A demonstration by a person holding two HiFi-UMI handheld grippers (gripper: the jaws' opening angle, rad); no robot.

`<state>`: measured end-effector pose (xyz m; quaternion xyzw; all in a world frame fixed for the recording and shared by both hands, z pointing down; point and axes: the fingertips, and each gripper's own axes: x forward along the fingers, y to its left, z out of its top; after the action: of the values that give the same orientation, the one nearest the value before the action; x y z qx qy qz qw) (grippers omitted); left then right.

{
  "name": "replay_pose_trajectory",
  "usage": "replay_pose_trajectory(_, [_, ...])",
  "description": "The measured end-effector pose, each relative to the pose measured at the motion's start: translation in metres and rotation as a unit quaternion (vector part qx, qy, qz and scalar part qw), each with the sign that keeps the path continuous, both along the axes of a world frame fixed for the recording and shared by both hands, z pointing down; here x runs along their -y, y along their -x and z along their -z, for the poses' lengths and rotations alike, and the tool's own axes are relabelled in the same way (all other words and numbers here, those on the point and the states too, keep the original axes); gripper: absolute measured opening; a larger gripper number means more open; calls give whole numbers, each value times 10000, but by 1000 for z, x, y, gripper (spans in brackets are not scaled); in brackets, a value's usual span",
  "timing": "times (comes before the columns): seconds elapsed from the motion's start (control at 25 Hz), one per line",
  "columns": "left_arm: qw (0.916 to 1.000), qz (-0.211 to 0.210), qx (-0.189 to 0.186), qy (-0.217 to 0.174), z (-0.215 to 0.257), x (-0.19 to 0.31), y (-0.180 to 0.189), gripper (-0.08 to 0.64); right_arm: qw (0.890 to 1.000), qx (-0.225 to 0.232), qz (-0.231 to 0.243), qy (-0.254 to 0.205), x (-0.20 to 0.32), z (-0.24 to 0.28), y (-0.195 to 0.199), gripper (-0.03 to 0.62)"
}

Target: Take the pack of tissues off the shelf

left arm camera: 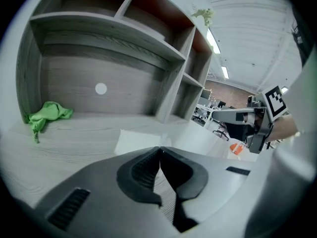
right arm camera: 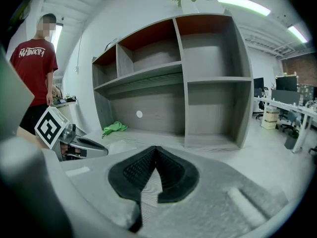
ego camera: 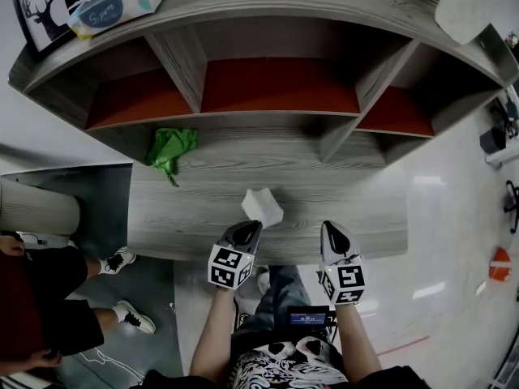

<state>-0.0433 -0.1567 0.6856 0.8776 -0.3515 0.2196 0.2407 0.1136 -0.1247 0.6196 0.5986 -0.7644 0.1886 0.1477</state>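
The pack of tissues, a soft pack with a dark label, lies on the top board of the grey shelf unit, far left and well away from both grippers. My left gripper is shut and empty over the desk board, its tip at the edge of a white tissue sheet. In the left gripper view the shut jaws point at that sheet. My right gripper hangs beside it near the front edge, also shut and empty.
A green cloth lies at the back left of the desk board. A framed deer picture stands beside the tissue pack. A person in a red shirt stands to the left. An orange cone is on the floor at right.
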Motion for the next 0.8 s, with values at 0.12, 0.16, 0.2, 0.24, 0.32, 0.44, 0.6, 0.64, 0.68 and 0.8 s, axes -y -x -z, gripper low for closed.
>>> replay_pose_trajectory(0.12, [9999,-29,65,132,-12,-5,0,8,10000,4,-2,18,1,-1,-1,3])
replay_pose_trajectory(0.16, [9998,-42,88,146,-13,-5,-1,8,10000,3,4,18,2,-1,-1,5])
replay_pose_trajectory(0.2, [9998,-60,95,164,-15,-6,-1,8,10000,0,11,18,2,-1,-1,5])
replay_pose_trajectory(0.24, [9997,-84,80,197,-16,-6,-3,8,10000,-3,19,20,3,-1,-1,5])
replay_pose_trajectory(0.32, [9996,-122,49,263,-18,-7,-5,9,10000,4,30,33,3,-2,0,5])
replay_pose_trajectory(0.44, [9996,-90,95,235,-18,-8,-4,11,10000,30,48,50,1,-2,3,5])
replay_pose_trajectory(0.6, [9997,-23,34,252,-18,-8,-2,134,10000,53,61,37,-1,0,6,5])
replay_pose_trajectory(0.64, [9998,-12,54,204,-17,-8,-1,146,10000,55,61,30,-1,1,7,5])
replay_pose_trajectory(0.68, [9999,11,90,140,-16,-8,0,154,10000,55,60,19,-2,2,8,5])
replay_pose_trajectory(0.8, [9999,108,130,-32,-8,-5,3,175,10000,56,54,-25,-3,7,9,5])
